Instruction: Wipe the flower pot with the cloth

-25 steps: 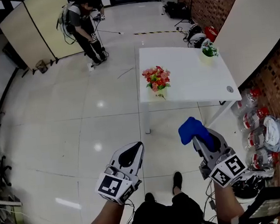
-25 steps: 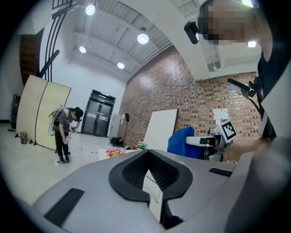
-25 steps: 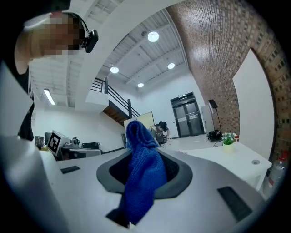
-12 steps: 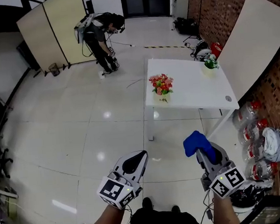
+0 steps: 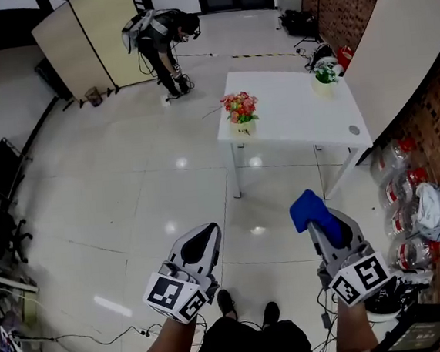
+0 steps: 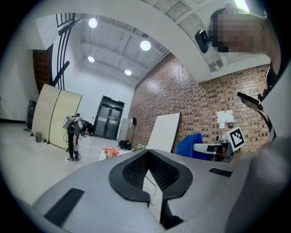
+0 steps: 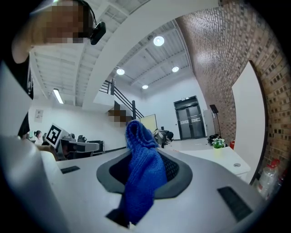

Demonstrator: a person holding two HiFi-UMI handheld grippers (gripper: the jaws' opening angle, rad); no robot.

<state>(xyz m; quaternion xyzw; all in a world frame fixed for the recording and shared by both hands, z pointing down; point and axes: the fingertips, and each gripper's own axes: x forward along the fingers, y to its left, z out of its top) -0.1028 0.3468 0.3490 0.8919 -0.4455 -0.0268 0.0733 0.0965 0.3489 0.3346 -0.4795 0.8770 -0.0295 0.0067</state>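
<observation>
Two flower pots on white table, upper middle of head view: flowered pot at table's left edge, green-plant pot at far side; which is meant, unclear. Left gripper and right gripper low in frame, well apart from table.
Left gripper view: jaws shut tight, nothing between.
Right gripper view: jaws clamped on blue cloth, bunch standing loose above.
Risks: cloth dragging out of pinch under rubbing; unsteadied edge pot tipping or sliding off table.

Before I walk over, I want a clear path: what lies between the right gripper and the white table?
Only bare tiled floor, shown in the head view.
</observation>
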